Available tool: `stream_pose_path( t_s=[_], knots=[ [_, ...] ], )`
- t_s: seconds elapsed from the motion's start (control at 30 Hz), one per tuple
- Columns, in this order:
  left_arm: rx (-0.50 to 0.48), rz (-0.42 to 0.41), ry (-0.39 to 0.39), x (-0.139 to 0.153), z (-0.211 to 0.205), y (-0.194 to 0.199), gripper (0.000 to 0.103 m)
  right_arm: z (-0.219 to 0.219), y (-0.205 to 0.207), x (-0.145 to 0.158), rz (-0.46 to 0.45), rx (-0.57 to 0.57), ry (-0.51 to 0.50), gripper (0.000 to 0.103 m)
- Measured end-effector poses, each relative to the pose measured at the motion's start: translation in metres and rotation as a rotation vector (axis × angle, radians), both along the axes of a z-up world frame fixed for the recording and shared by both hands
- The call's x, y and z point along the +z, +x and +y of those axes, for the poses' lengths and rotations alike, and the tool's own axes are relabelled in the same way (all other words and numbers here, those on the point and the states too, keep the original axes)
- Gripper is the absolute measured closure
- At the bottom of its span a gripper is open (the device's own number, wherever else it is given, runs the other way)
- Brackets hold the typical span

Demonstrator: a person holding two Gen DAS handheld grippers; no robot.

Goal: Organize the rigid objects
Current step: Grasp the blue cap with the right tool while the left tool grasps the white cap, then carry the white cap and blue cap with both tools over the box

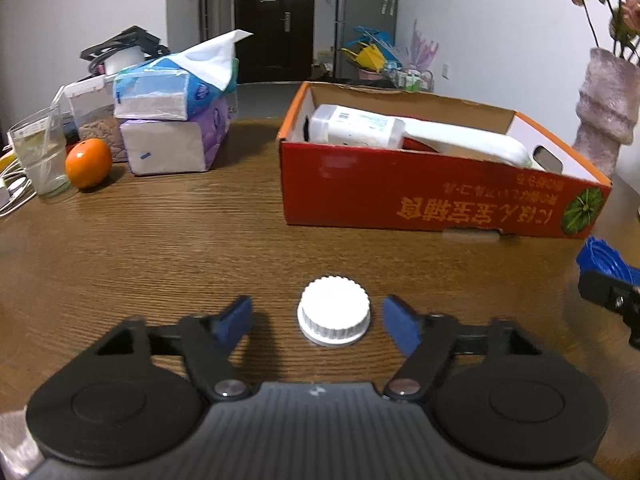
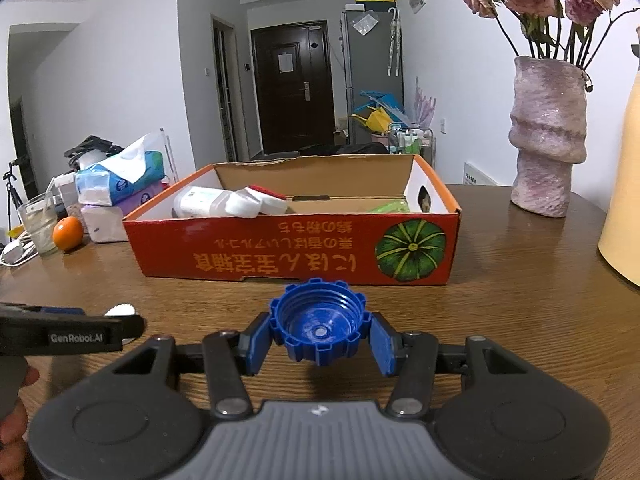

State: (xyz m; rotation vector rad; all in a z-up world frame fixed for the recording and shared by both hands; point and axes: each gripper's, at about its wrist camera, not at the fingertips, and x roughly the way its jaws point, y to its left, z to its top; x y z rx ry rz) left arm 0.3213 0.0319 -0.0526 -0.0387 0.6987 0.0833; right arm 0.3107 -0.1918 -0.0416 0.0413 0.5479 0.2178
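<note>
A white ribbed cap (image 1: 333, 310) lies on the wooden table (image 1: 160, 240) between the open fingers of my left gripper (image 1: 318, 322), touching neither pad. My right gripper (image 2: 319, 340) is shut on a blue ribbed cap (image 2: 318, 322), opening up, held just above the table in front of the red cardboard box (image 2: 292, 248). That blue cap also shows at the right edge of the left wrist view (image 1: 600, 258). The box (image 1: 420, 196) holds white bottles (image 1: 360, 126) and other items. The left gripper shows at the left edge of the right wrist view, the white cap (image 2: 120, 311) peeking behind it.
Tissue packs (image 1: 176, 120), an orange (image 1: 88, 163), a glass (image 1: 40, 152) and cables stand at the back left. A pink vase (image 2: 548, 136) with dried roses stands at the back right. A yellow object (image 2: 624, 200) is at the right edge.
</note>
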Motion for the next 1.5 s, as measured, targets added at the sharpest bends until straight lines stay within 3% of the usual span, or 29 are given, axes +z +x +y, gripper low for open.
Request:
stream_pose_path(
  t_s=[0.1,0.8,1.5],
  knots=[
    [-0.021,0.003,0.002,-0.001,-0.002,0.000,0.062,-0.002,0.001,0.000,0.000,-0.002,0.002,0.052],
    [-0.093,-0.122,0.064,0.023,-0.021,-0.028,0.062,-0.002,-0.003,0.006,-0.023,0.014,0.011,0.052],
    [-0.123,-0.269,-0.068,0.071,-0.054,-0.021,0.062,-0.021,0.010,0.035,-0.129,-0.021,0.081,0.052]
  ],
)
